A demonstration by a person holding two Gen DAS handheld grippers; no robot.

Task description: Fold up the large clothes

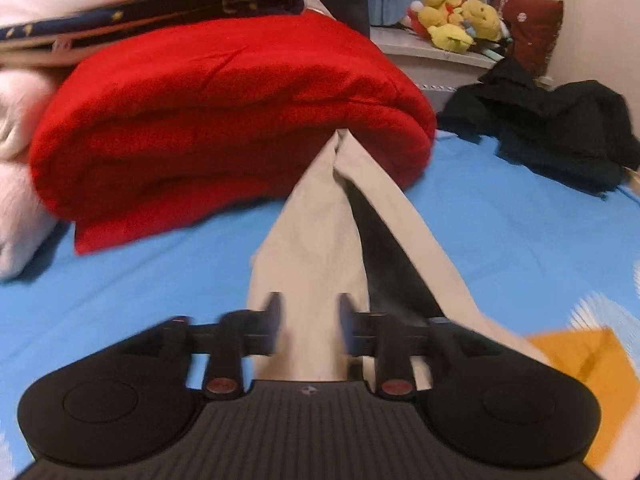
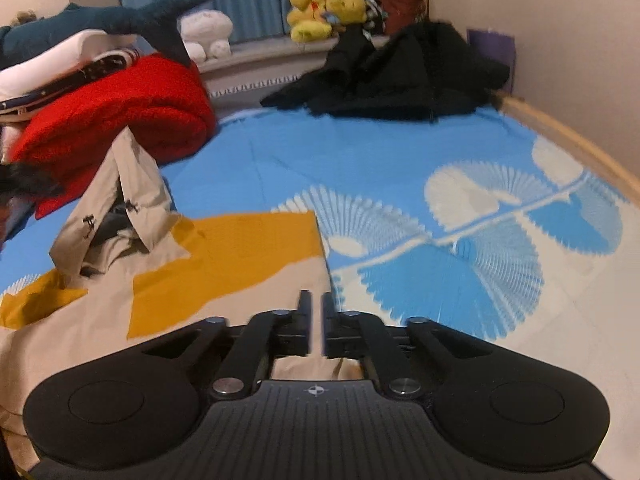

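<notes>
Looking down the left gripper point(image 1: 308, 326), its two fingers stand apart with beige cloth running between them, pads not pressed onto it. That cloth belongs to the one beige-and-mustard garment point(image 2: 224, 268), which lies spread on the blue bed sheet point(image 2: 360, 152); a section of it rises in a tent-like peak point(image 2: 128, 184) near the red blanket, showing a dark lining inside.

Over on the right gripper point(image 2: 317, 322), the two fingers sit almost together with only a narrow slit between them, right at the garment's edge where a mustard panel meets the sheet. Whether cloth is pinched in that slit I cannot tell.

Counting around the bed: one folded red blanket point(image 1: 224, 120) at the left, touching the tip of the raised beige section in the left view; one pile of white and dark patterned bedding point(image 1: 120, 12) stacked on and beside it; one crumpled black garment point(image 2: 404, 72) well apart at the far end; one dark shark plush point(image 2: 132, 16); one cluster of yellow plush toys point(image 2: 324, 12) on the ledge.
</notes>
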